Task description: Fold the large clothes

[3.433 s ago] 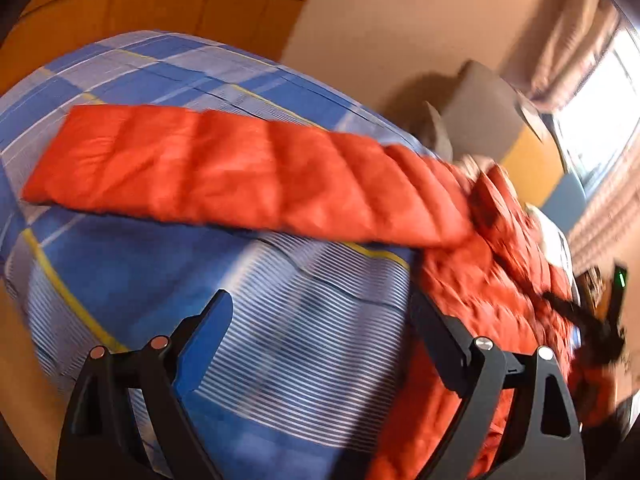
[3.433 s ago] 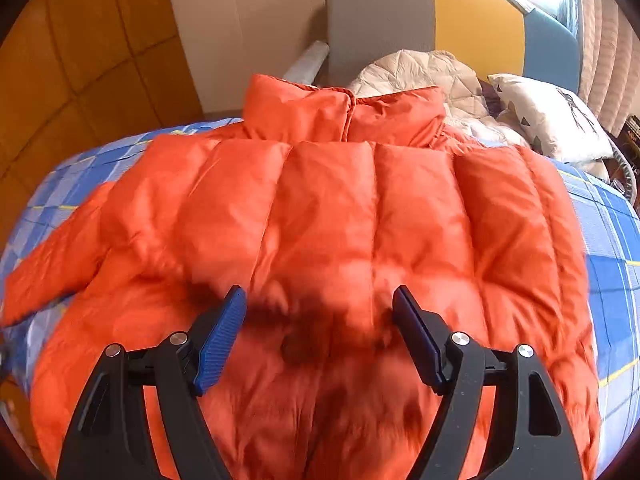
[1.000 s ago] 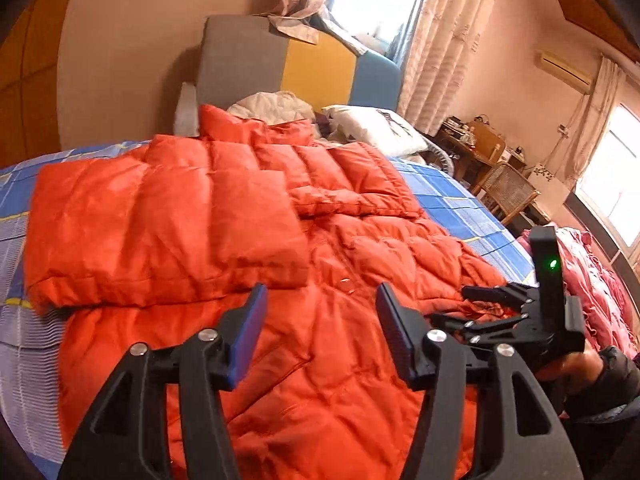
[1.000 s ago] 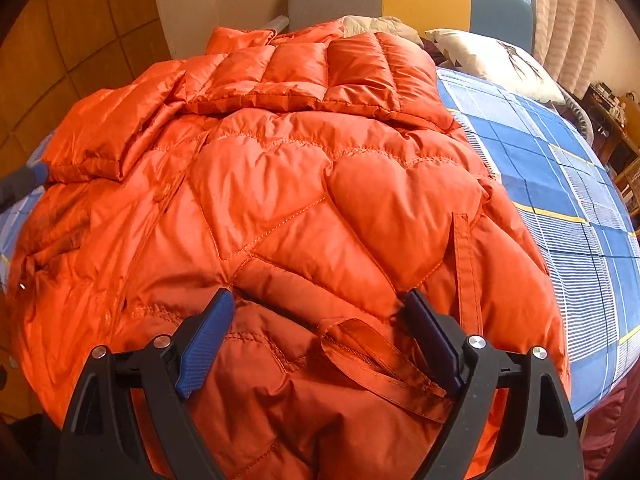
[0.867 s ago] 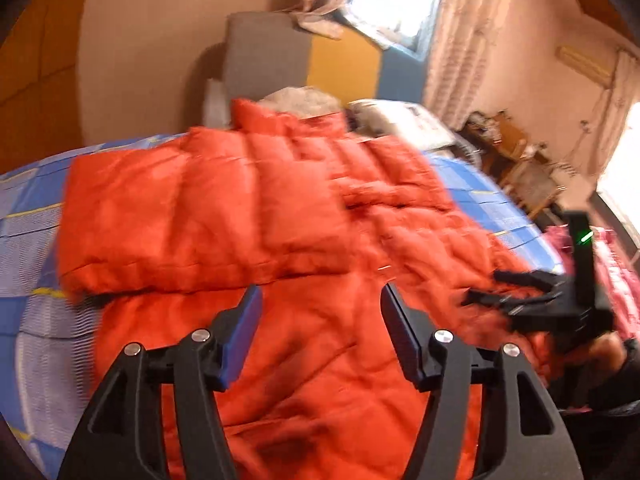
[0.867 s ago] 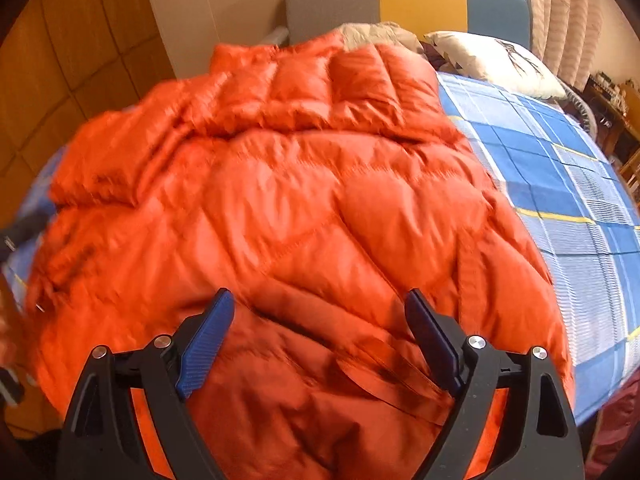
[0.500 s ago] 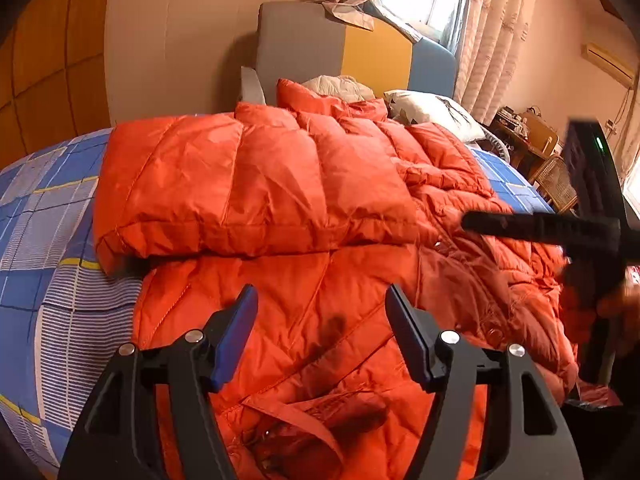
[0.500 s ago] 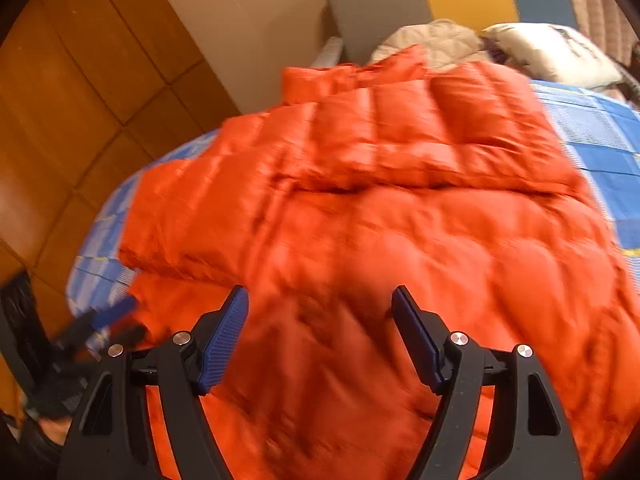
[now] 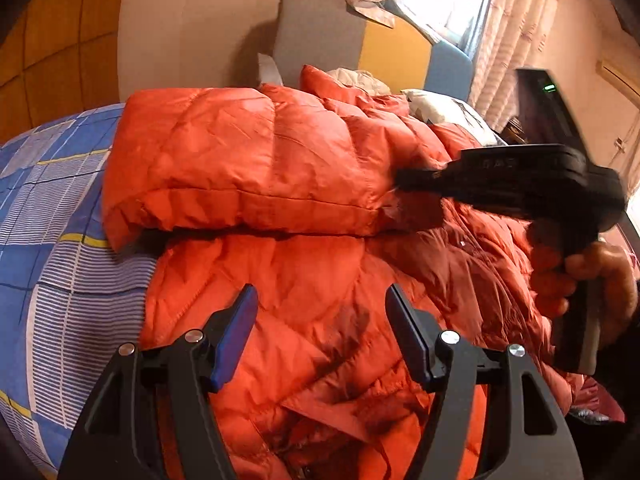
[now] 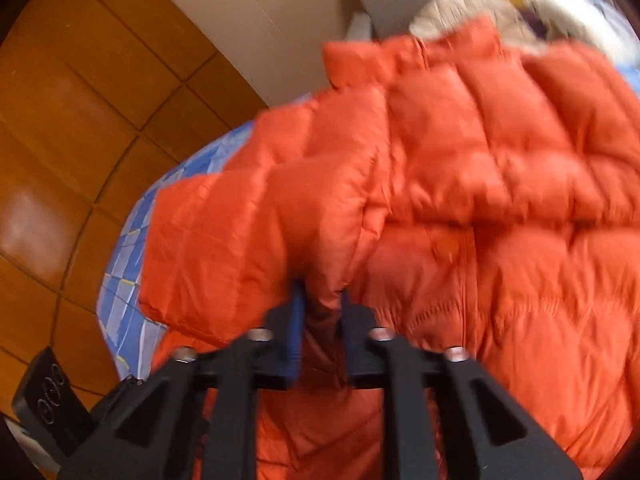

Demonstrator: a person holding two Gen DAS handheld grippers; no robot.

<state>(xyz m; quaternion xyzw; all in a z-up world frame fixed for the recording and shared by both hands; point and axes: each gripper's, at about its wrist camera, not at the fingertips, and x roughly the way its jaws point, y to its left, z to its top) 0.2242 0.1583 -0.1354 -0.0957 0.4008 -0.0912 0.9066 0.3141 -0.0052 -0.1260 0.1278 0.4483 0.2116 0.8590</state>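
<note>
One orange quilted down jacket (image 9: 304, 280) lies spread over a blue checked bedsheet (image 9: 52, 240), with its padded sleeve (image 9: 240, 168) folded across the body. It looks light and very soft, puffy enough to spring back after a fold, and the shiny shell is probably slippery, so a pinch on a stitched seam or cuff edge should hold better than one on a fat baffle. The right gripper (image 10: 320, 304) has its jaws drawn close together on the sleeve's lower corner, a wad of orange fabric squeezed between them. The left gripper (image 9: 318, 324) hangs over the jacket's lower body with its jaws wide apart and nothing between them. Beyond the collar sit a white printed pillow (image 9: 444, 110) and a grey, yellow and blue padded headboard (image 9: 360, 44). No container shows in either view.
</note>
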